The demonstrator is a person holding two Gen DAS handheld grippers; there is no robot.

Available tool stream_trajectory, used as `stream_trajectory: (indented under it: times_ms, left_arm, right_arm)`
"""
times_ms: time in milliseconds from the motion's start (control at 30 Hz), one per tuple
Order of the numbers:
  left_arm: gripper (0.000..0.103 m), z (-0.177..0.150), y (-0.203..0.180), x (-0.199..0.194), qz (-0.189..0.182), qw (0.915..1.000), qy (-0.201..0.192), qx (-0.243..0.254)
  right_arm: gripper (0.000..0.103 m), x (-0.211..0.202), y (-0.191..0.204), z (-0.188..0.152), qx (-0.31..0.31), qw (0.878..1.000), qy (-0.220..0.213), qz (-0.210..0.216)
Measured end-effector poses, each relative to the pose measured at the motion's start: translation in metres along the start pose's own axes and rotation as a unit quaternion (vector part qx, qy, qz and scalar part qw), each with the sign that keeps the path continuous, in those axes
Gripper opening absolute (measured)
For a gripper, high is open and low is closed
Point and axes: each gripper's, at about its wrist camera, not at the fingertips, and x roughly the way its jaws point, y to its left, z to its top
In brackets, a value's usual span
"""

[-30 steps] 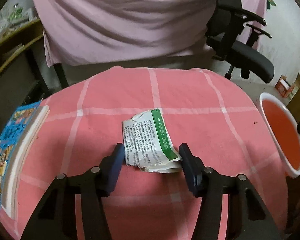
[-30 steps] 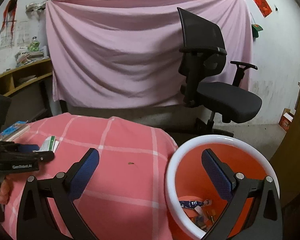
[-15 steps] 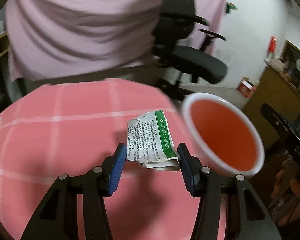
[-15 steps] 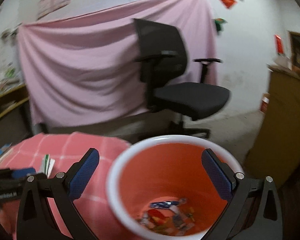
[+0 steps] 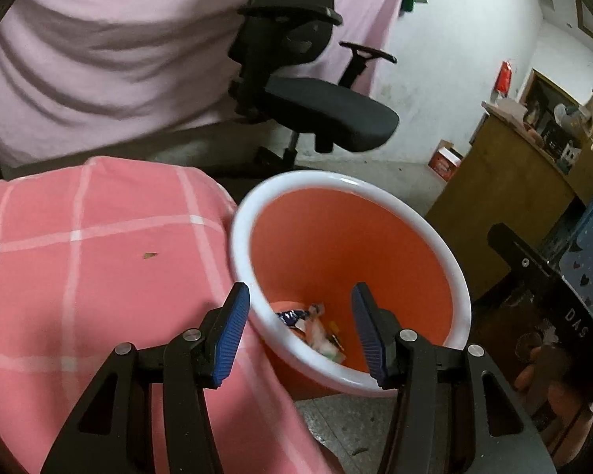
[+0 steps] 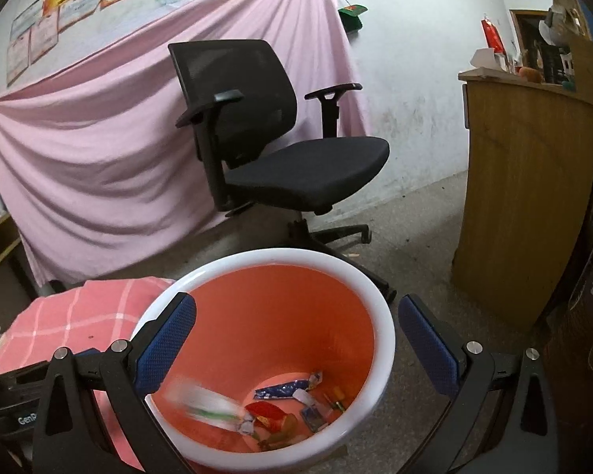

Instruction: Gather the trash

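Observation:
An orange bin with a white rim [image 5: 435, 245] [image 6: 387, 331] stands beside the pink checked table [image 5: 79, 268]. My left gripper [image 5: 300, 328] is open and empty over the bin's near edge. The white-and-green paper wrapper [image 6: 205, 401] shows blurred inside the bin in the right wrist view, falling toward several wrappers [image 6: 292, 407] on the bottom. My right gripper [image 6: 296, 351] is wide open and empty, held above the bin's mouth.
A black office chair [image 6: 265, 146] stands behind the bin before a pink drape [image 6: 79, 158]. A wooden cabinet [image 6: 522, 197] is to the right. The other handset [image 5: 545, 308] sits right of the bin in the left view. A small crumb [image 5: 150, 255] lies on the tablecloth.
My left gripper carried the paper wrapper from the table to the bin and opened; the wrapper has dropped into the bin. My right gripper moved over the bin.

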Motion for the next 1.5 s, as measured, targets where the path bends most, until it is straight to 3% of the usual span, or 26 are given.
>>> stream_trajectory:
  times_ms: [167,267,367,700,833,1033,1100,1133,1167,1200,1500]
  left_arm:
    - [0.049,-0.003,0.008,-0.040,0.014,0.9986,-0.045,-0.026]
    - [0.060,-0.003,0.012,-0.068,0.027,0.9960,-0.080,-0.032]
    - [0.061,-0.010,0.016,-0.101,0.040,0.9925,-0.111,-0.029]
    - [0.069,-0.075,0.023,-0.212,0.088,0.9741,-0.208,-0.011]
    - [0.078,-0.105,0.029,-0.239,0.107,0.9675,-0.229,-0.015]
    - [0.079,-0.154,0.044,-0.274,0.137,0.9598,-0.243,-0.027]
    - [0.087,-0.170,0.048,-0.284,0.153,0.9575,-0.243,-0.029]
    - [0.098,-0.176,0.051,-0.288,0.158,0.9560,-0.245,-0.032]
    - [0.101,-0.184,0.053,-0.293,0.166,0.9527,-0.252,-0.037]
    - [0.101,-0.195,0.055,-0.299,0.172,0.9479,-0.265,-0.041]
    - [0.101,-0.239,0.070,-0.324,0.196,0.9388,-0.281,-0.034]
  right_arm:
    - [0.103,-0.016,0.012,-0.002,-0.003,1.000,-0.022,0.013]
    - [0.103,-0.036,0.020,-0.005,-0.003,0.999,-0.045,0.026]
    - [0.103,-0.059,0.027,-0.011,-0.002,0.997,-0.071,0.037]
    - [0.103,-0.144,0.049,-0.044,-0.002,0.984,-0.158,0.083]
    - [0.103,-0.174,0.058,-0.059,-0.019,0.979,-0.180,0.096]
    - [0.103,-0.208,0.064,-0.080,-0.039,0.976,-0.196,0.088]
    - [0.103,-0.215,0.068,-0.087,-0.047,0.976,-0.194,0.088]
    - [0.103,-0.218,0.070,-0.091,-0.051,0.976,-0.193,0.088]
    - [0.103,-0.221,0.072,-0.095,-0.056,0.976,-0.191,0.088]
    - [0.103,-0.225,0.076,-0.099,-0.062,0.976,-0.190,0.090]
    - [0.103,-0.252,0.095,-0.123,-0.084,0.975,-0.179,0.099]
